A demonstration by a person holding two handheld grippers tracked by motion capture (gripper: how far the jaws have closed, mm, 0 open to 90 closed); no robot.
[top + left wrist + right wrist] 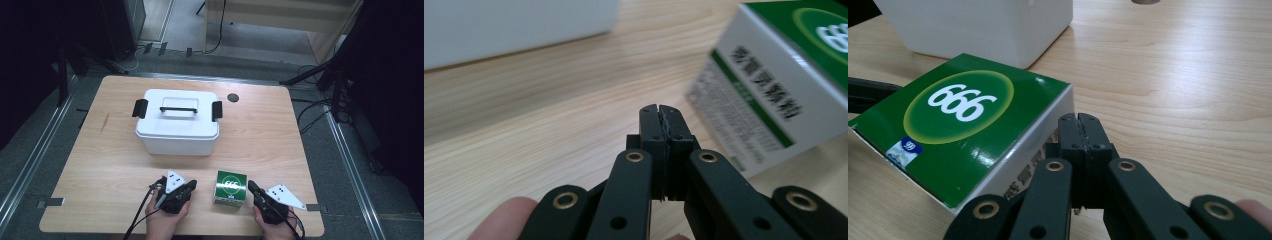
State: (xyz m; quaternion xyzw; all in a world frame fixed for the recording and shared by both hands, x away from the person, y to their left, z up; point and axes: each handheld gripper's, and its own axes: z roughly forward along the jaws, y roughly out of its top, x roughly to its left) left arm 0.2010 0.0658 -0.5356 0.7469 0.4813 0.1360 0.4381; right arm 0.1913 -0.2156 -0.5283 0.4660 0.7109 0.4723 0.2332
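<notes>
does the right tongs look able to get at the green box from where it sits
Probably yes. The right tongs rest on the table just right of the green box, with bare wood between them. The jaws are shut, though, so they would have to open first to take it.

Table: light wooden table (280, 130).
Centre: white lidded bin (177, 122).
In front of bin: green box (230, 187).
Behind bin, to its right: dark round disc (233, 97).

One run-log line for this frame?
left claw shut, empty | right claw shut, empty | green box on table between them | white lidded bin behind, closed
</notes>
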